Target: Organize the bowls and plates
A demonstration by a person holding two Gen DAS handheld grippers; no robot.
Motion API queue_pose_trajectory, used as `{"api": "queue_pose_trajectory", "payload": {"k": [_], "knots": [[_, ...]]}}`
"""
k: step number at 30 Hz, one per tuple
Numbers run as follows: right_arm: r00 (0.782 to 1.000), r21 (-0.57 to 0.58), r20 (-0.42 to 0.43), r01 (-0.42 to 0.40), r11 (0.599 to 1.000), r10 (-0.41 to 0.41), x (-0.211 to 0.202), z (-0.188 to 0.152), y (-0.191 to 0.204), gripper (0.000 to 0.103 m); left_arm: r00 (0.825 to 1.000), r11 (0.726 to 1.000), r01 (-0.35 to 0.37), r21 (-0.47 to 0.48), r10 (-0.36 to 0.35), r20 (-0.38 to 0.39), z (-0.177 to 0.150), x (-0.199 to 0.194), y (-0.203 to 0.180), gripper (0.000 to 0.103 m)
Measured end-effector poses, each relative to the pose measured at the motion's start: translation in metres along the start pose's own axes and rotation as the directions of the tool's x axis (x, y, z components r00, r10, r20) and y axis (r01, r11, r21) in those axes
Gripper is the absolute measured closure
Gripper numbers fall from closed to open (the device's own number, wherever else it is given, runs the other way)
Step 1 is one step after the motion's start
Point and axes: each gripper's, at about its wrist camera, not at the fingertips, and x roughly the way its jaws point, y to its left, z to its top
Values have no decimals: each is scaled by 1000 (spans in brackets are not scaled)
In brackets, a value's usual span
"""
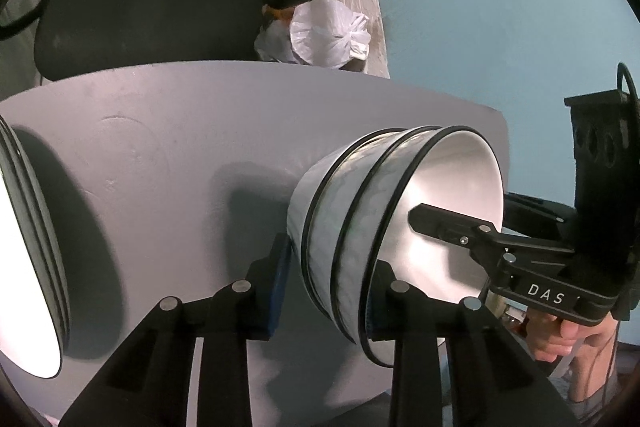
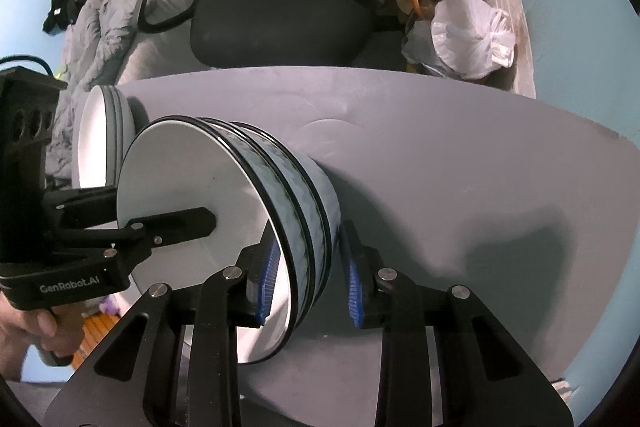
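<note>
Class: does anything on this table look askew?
Yes. The bowl stack looks tipped, its opening facing sideways rather than up, with the left claw and right claw clamped on it.

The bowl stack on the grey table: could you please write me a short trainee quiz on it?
1. How many bowls make up the bowl stack on the table?
2. True or false: the plates sit inside the top bowl.
3. How do the fingers of the left hand-held gripper and the right hand-held gripper stand?
A. One inside the top bowl, one outside the stack
B. Both inside the top bowl
C. Both well away from the stack

Key: 1. Three. 2. False: they stand apart on the table. 3. A.
</note>
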Motion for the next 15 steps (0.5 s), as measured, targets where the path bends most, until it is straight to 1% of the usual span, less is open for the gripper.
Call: {"api": "queue_pose_trajectory", "payload": {"k": [4,7,8,9,10,12,15], "knots": [[1000,10,-13,-7,1000,7,1,1,0,75,1000,1000,14,-2,-14,-16,1,2,1,72],[1000,-21,-7,29,999,-29,0,0,9,74,1000,1000,-16,23,16,-8,-3,0,-2,73],[1000,-22,-17,26,999,-27,2,0,10,75,1000,999,-28,25,28,-5,-5,-2,-1,73],[1000,-10,-27,7,1000,-7,4,-1,9,76,999,999,-42,23,43,-4,-8,-4,1,73],[1000,-4,-29,-9,1000,9,5,-3,9,78,999,999,-46,18,47,-4,-10,-6,4,73],[999,8,-34,-38,999,38,9,-7,12,78,999,999,-33,-12,33,-7,-18,-9,16,74],[999,-12,-41,-31,999,30,15,-11,27,79,999,998,-37,-49,37,-8,-31,-13,28,74]]}}
